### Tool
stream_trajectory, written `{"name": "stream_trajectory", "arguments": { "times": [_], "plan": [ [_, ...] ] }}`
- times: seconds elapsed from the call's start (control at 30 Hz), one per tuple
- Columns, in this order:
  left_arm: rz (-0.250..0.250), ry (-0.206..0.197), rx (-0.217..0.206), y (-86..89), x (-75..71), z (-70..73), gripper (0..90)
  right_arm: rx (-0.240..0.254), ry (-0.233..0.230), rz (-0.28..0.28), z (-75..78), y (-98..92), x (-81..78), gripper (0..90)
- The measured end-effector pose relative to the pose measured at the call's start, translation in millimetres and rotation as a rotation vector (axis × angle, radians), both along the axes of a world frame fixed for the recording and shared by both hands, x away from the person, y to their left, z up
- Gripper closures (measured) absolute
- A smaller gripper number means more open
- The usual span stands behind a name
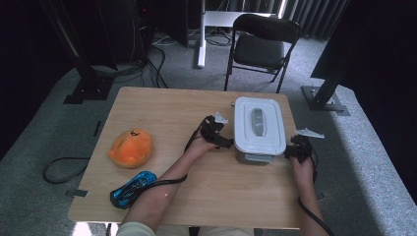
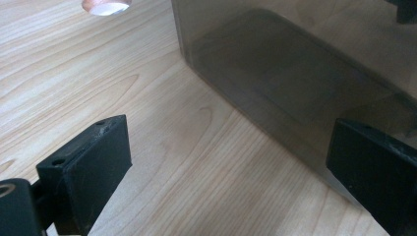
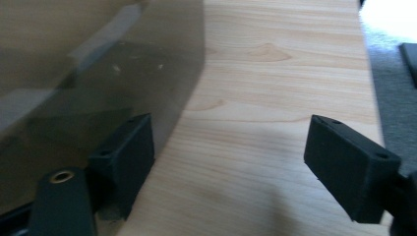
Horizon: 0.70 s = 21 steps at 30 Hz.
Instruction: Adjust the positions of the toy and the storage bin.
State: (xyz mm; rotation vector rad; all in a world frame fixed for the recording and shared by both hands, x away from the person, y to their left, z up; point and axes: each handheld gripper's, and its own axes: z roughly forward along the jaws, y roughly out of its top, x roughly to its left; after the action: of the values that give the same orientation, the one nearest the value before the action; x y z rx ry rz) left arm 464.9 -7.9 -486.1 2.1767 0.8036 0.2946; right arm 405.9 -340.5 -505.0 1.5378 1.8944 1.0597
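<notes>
A clear smoky container with a white lid [image 1: 259,125] and a grey handle stands on the wooden table [image 1: 162,113], right of centre. My left gripper [image 1: 216,132] sits low at its left side, jaws wide open. In the left gripper view the container wall [image 2: 295,73] fills the upper right, and the left gripper [image 2: 228,162] has only table and the wall's bottom edge between its jaws. My right gripper [image 1: 297,147] is at the container's front right corner. The right gripper [image 3: 236,162] is open over bare wood, its left jaw beside the container wall [image 3: 98,64].
An orange plush toy [image 1: 131,147] lies at the table's left, with a blue and black object [image 1: 133,189] near the front left edge. A black folding chair [image 1: 260,44] stands beyond the far edge. The table's right edge [image 3: 369,88] runs close to my right gripper.
</notes>
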Motion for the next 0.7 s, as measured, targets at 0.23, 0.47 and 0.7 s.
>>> {"name": "stream_trajectory", "arguments": {
  "times": [0.23, 0.47, 0.7],
  "plan": [
    [-0.01, -0.002, 0.004, 4.1, -9.6, 3.8, 3.8, -0.022, 0.005, 0.02, 0.2, 4.6, -4.7, 23.4],
    [-0.014, -0.005, 0.033, 11.7, -16.3, 6.5, 3.8, -0.028, 0.006, 0.051, -0.6, 14.3, -11.3, 24.4],
    [-0.008, -0.01, 0.041, 21.4, -23.5, 7.2, 3.8, -0.035, 0.016, 0.087, 1.8, 23.0, -13.9, 25.0]
  ]
}}
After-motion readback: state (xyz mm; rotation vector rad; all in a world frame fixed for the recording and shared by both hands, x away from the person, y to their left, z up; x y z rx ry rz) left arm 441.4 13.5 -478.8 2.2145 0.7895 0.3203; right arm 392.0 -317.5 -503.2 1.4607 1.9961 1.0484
